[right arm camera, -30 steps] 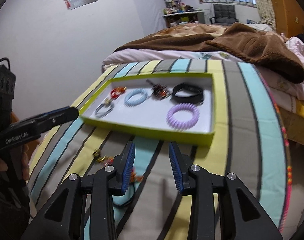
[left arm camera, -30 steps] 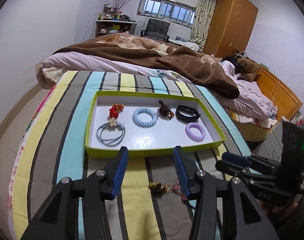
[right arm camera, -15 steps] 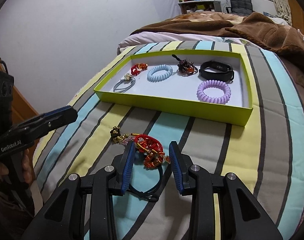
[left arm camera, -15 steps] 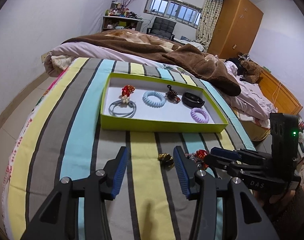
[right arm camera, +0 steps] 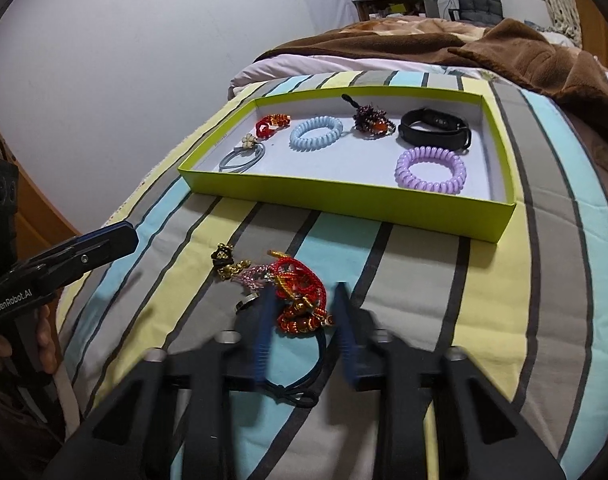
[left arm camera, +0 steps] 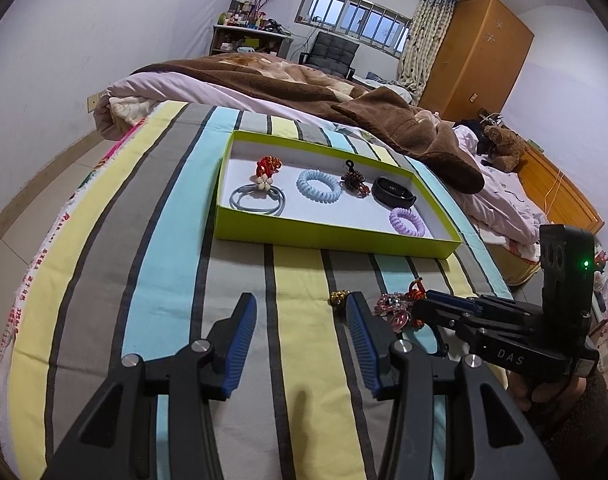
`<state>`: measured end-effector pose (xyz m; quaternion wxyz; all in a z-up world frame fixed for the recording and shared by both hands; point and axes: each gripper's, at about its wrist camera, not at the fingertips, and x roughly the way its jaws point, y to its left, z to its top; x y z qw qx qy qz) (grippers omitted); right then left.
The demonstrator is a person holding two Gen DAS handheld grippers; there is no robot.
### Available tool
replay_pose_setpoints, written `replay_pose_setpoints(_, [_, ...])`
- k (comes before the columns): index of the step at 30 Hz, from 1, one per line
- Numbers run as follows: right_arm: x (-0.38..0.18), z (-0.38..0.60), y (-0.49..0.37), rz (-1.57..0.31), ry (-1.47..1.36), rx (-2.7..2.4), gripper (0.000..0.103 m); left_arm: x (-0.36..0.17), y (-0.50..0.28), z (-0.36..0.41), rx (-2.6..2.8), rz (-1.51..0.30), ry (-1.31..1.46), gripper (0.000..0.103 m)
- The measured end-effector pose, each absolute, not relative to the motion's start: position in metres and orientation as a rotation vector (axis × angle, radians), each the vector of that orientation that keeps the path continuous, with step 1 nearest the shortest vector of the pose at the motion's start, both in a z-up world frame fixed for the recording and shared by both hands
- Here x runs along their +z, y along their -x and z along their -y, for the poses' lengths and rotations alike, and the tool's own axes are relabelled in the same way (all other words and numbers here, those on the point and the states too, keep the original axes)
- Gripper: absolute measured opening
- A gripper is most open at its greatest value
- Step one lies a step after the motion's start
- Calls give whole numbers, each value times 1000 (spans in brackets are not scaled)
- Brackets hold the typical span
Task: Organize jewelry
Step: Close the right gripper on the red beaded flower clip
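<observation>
A lime-green tray [left arm camera: 336,236] [right arm camera: 344,196] on the striped bedspread holds a grey flower hair tie [right arm camera: 241,158], a red bead piece [right arm camera: 271,124], a blue coil tie [right arm camera: 316,134], a dark beaded charm [right arm camera: 370,118], a black band [right arm camera: 434,130] and a purple coil tie [right arm camera: 430,170]. In front of it lies a tangled pile: a red beaded bracelet [right arm camera: 299,284] [left arm camera: 396,308], a gold charm [right arm camera: 227,264] [left arm camera: 340,298] and a dark hair tie [right arm camera: 299,396]. My right gripper [right arm camera: 304,312] [left arm camera: 428,306] straddles the red bracelet, jaws closing and blurred. My left gripper [left arm camera: 301,312] [right arm camera: 119,240] is open over bare bedspread.
A brown blanket [left arm camera: 344,92] and a pink quilt [left arm camera: 500,196] are heaped behind and to the right of the tray. A wardrobe [left arm camera: 476,56], a chair [left arm camera: 332,54] and a cluttered shelf [left arm camera: 247,36] stand at the far wall. The bed's edge drops off at the left.
Both grippers have sunk toward the bedspread and drawn back from the tray. The jewelry pile has come between the right fingers, which now stand narrower. The left jaws keep the same width.
</observation>
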<state>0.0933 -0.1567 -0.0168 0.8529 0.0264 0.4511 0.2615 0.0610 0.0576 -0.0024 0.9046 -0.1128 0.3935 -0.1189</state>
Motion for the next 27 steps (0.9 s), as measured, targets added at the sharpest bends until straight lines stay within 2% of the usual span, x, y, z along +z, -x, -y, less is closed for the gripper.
replay_pose_setpoints(3, [-16,157,-93,-948,-52,546,20,-3,-61,-57,-247,-814,234,49])
replay_pose_setpoints(7, [-13,159,-90,-929,-56,540,11,-5,-60,-57,-250,-814,235,49])
replay_pose_setpoints(27, [20,199,-76,-806,-127,432,9,-15,-70,-35,-312,-848,212,49])
